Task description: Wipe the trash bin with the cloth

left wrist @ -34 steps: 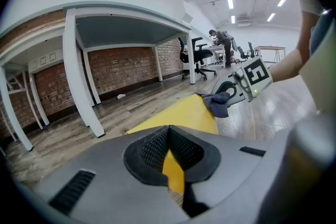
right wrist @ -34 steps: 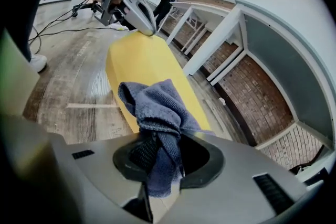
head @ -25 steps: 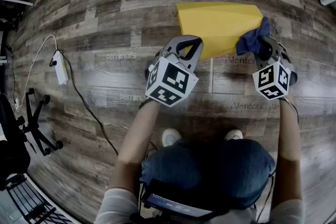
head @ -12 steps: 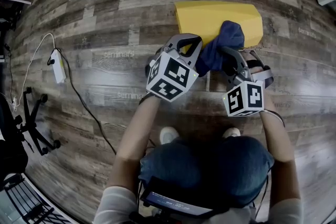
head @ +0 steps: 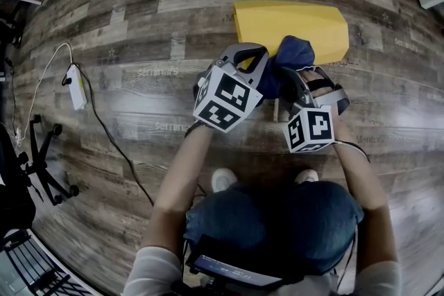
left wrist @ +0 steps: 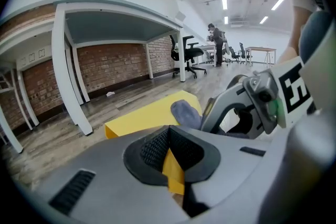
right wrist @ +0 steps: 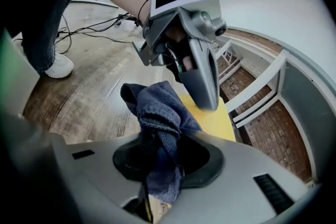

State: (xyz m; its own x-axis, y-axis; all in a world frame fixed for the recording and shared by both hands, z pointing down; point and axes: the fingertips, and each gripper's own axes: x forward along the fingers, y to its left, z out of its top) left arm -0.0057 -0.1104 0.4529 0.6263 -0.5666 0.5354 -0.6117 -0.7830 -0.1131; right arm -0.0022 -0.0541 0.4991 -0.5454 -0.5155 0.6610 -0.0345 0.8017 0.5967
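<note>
The yellow trash bin lies on its side on the wood floor. My left gripper is at the bin's near left corner, its jaws shut on a thin yellow edge of the bin, which shows between the pads. The dark blue cloth is bunched on the bin's near edge, just right of the left gripper. My right gripper is shut on the cloth, which hangs out of the jaws. In the right gripper view the left gripper stands close behind the cloth.
A white power strip with its cable lies on the floor far left, beside a black chair base. White desk legs stand beyond the bin. Office chairs and a person are far off.
My right gripper has carried the cloth leftward along the bin's near edge, from its right corner to beside the left gripper. The left gripper has stayed put.
</note>
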